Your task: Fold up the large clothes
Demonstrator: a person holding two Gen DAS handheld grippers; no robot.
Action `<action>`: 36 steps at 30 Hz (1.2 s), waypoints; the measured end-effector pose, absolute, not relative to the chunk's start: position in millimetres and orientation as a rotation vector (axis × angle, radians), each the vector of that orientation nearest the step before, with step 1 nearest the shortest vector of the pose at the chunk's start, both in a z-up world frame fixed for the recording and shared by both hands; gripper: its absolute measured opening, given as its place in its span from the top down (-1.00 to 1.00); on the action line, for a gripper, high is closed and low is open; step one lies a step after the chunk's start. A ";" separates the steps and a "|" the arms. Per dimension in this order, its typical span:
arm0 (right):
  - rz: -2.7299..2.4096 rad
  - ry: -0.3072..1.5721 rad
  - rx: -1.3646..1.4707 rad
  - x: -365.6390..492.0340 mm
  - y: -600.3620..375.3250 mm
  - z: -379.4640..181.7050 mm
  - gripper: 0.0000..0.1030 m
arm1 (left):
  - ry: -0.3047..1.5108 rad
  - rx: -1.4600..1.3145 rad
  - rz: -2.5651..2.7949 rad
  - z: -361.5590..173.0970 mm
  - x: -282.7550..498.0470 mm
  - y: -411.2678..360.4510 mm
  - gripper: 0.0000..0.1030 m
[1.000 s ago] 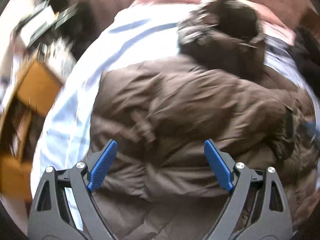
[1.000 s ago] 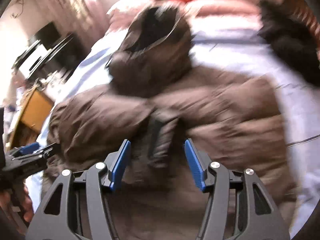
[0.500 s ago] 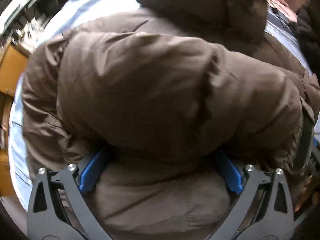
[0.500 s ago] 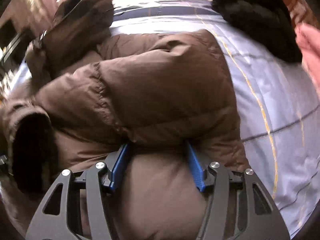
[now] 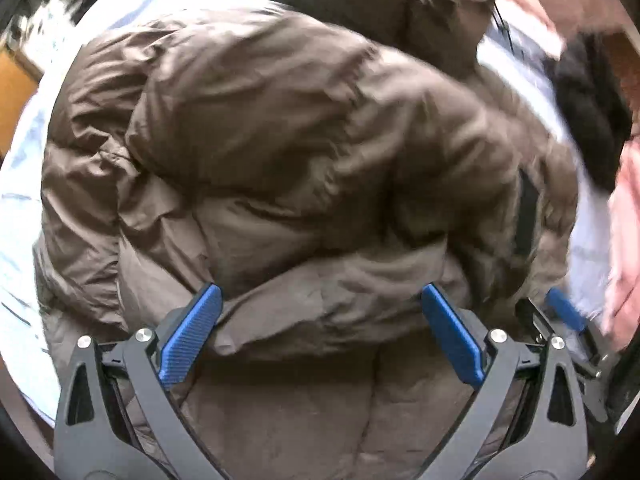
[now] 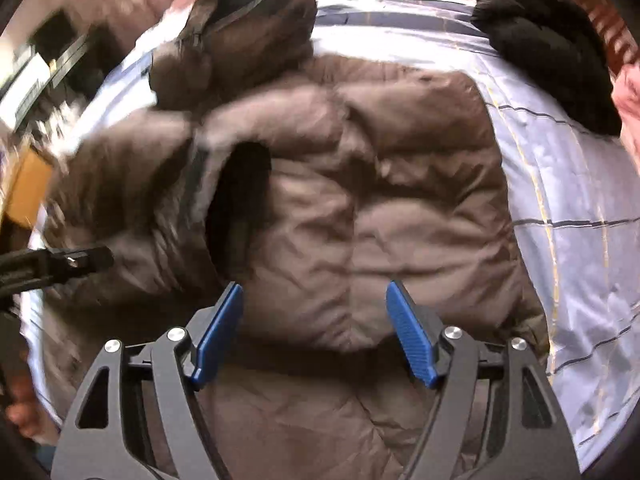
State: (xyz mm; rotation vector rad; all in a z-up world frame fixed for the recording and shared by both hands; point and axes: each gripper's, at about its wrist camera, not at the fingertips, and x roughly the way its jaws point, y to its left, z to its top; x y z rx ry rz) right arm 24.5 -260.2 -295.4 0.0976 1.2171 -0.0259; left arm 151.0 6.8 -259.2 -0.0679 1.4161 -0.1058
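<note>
A brown puffer jacket [image 5: 312, 128] lies bunched on the bed and fills both views; its hood [image 6: 248, 24] points to the far end. My left gripper [image 5: 320, 292] points down at it, jaws wide open, with a thick fold of the jacket lying loose between the blue pads. My right gripper [image 6: 315, 286] is over the jacket's right half. Its jaws are opening and fabric lies between the pads without being pinched. A dark sleeve opening [image 6: 240, 196] gapes just left of it. The left gripper [image 6: 60, 260] shows at the right wrist view's left edge, and the right gripper [image 5: 560, 312] at the left wrist view's right edge.
A pale blue checked sheet [image 6: 568, 200] covers the bed under the jacket. A black garment [image 6: 544, 40] and pink fabric [image 5: 628, 232] lie at the far right. Orange wooden furniture [image 5: 16, 80] stands left of the bed. A hand [image 6: 24, 412] shows low on the left.
Both grippers have dropped close onto the jacket. Half a second ago a bulging fold covered the pads of both; now the pads show clear of it and the right jaws stand wider.
</note>
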 end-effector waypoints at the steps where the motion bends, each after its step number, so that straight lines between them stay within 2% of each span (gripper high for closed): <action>1: -0.028 1.233 0.102 27.7 -262.6 -303.8 -0.43 | 1.415 -0.014 -0.094 -265.2 149.8 1.0 -0.96; 5: -0.026 1.280 0.188 34.9 -277.2 -331.0 -0.39 | 1.459 0.088 -0.053 -293.6 161.8 -10.7 -0.96; 9: -0.049 1.292 0.179 34.3 -273.7 -325.2 -0.39 | 1.466 0.108 -0.030 -297.8 170.1 -17.2 -0.96; 12: -0.049 1.190 0.227 30.7 -275.4 -296.9 -0.39 | 1.424 0.047 -0.057 -276.0 164.7 -17.0 -0.96; 16: -0.024 0.954 0.184 26.6 -268.2 -257.1 -0.39 | 1.331 -0.012 -0.021 -245.2 169.9 -4.0 -0.96; 19: 0.089 0.878 0.226 30.7 -253.3 -248.0 -0.38 | 1.295 -0.055 0.054 -238.8 179.9 14.7 -0.96; 21: 0.140 0.859 0.240 27.4 -244.2 -248.2 -0.27 | 1.295 -0.083 0.080 -242.5 181.1 28.7 -0.96; 23: 0.190 0.882 0.230 31.0 -231.2 -253.9 -0.19 | 1.313 -0.124 0.067 -262.8 182.8 36.0 -0.96; 30: 0.164 1.078 0.195 64.8 -205.0 -316.2 -0.15 | 1.384 -0.045 0.103 -295.2 183.6 23.1 -0.96; 36: 0.136 1.130 0.218 53.1 -215.4 -283.1 -0.15 | 1.373 -0.061 0.088 -269.8 184.2 11.5 -0.96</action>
